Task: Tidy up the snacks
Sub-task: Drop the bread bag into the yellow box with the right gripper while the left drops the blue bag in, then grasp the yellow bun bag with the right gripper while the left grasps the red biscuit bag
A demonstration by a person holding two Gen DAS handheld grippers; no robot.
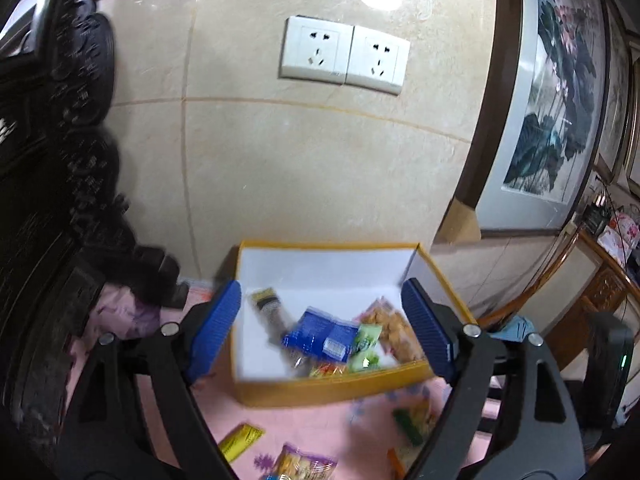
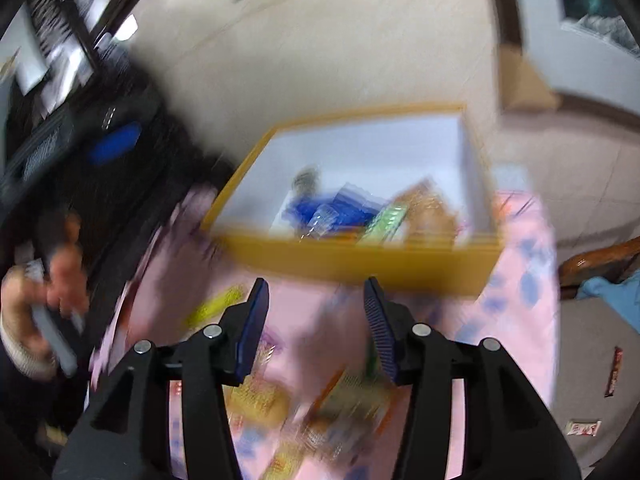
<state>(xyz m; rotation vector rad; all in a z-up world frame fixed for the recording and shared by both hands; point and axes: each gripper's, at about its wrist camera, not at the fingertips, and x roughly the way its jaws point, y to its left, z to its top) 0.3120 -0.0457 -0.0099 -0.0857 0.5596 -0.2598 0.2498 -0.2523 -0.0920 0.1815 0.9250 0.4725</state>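
A yellow box with a white inside stands on a pink cloth. In it lie a blue packet, a green packet, a tan biscuit packet and a dark stick packet. My left gripper hangs over the box, jaws wide open and empty. In the blurred right wrist view, my right gripper stands open just short of the box, above loose snacks on the cloth. Nothing sits between its fingers.
A yellow packet and other wrapped snacks lie on the cloth in front of the box. Dark carved furniture stands on the left, a tiled wall with sockets behind. Two packets lie on the floor at right.
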